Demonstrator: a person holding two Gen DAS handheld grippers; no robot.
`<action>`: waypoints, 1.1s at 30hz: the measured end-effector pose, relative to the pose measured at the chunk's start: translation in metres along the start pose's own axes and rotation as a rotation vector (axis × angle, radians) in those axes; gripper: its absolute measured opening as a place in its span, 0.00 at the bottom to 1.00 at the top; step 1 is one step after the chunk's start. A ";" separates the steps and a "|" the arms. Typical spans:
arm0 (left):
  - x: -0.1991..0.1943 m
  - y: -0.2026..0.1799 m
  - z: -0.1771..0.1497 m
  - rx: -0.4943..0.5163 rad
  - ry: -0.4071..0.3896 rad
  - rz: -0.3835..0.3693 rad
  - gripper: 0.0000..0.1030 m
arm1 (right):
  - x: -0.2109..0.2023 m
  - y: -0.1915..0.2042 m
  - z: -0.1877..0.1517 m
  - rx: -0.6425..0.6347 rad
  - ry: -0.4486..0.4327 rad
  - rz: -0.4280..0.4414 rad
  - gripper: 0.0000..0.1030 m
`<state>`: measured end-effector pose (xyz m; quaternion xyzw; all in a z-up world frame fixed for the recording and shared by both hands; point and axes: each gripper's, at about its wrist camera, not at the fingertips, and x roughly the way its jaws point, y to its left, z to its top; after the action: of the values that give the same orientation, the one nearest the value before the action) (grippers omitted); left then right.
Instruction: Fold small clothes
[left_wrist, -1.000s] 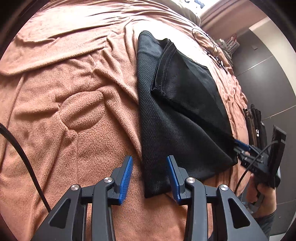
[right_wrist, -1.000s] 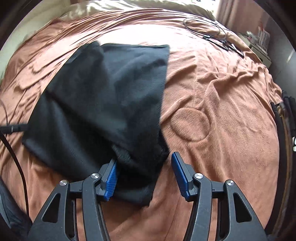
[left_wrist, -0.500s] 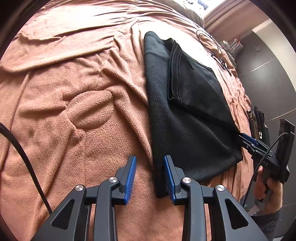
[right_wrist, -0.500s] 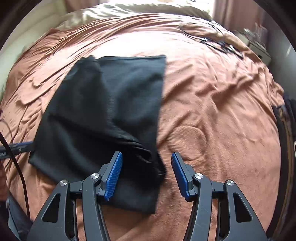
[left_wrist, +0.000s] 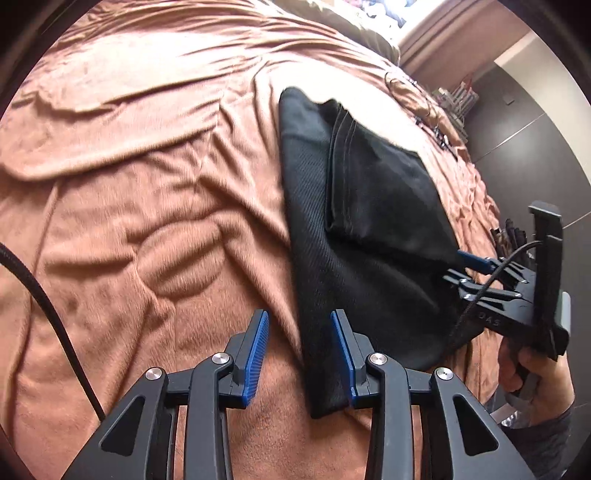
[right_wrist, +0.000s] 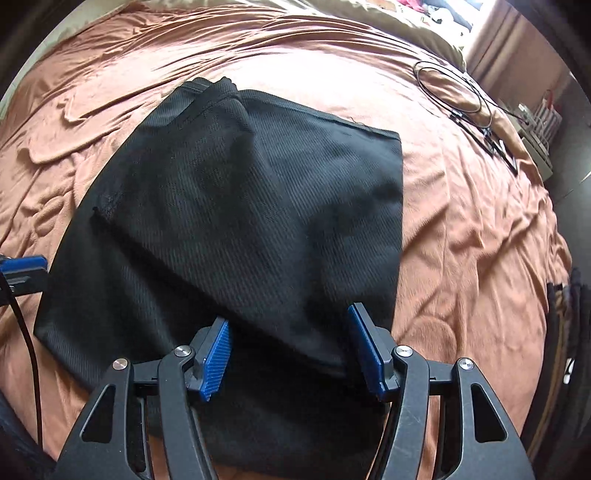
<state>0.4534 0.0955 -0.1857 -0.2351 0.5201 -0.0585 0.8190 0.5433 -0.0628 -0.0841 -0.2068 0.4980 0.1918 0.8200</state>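
Black mesh garment (right_wrist: 236, 221) on brown blanket (right_wrist: 461, 240) (partly folded), left claw (left_wrist: 299, 354) and right claw (right_wrist: 288, 350) both apart.

A black mesh-knit garment (right_wrist: 236, 221), possibly shorts, is laid flat on the brown fleece bedspread (right_wrist: 461, 236), folded over itself; a stitched hem is seen at the far edge, one corner slightly lifted.

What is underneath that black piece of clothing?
The black garment lies on a wrinkled brown blanket that shows all round it. Whatever is directly beneath it is covered.
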 end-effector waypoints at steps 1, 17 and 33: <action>0.000 0.000 0.004 0.003 -0.004 0.002 0.36 | 0.002 0.000 0.003 0.000 0.002 0.000 0.57; 0.032 -0.003 0.024 0.060 0.023 0.060 0.35 | 0.024 -0.076 0.030 0.318 -0.019 0.010 0.60; 0.018 -0.001 0.027 0.073 0.003 0.047 0.34 | -0.007 -0.042 0.012 0.053 -0.049 -0.008 0.61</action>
<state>0.4858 0.0969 -0.1905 -0.1925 0.5244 -0.0584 0.8273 0.5712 -0.0928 -0.0668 -0.1823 0.4821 0.1800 0.8378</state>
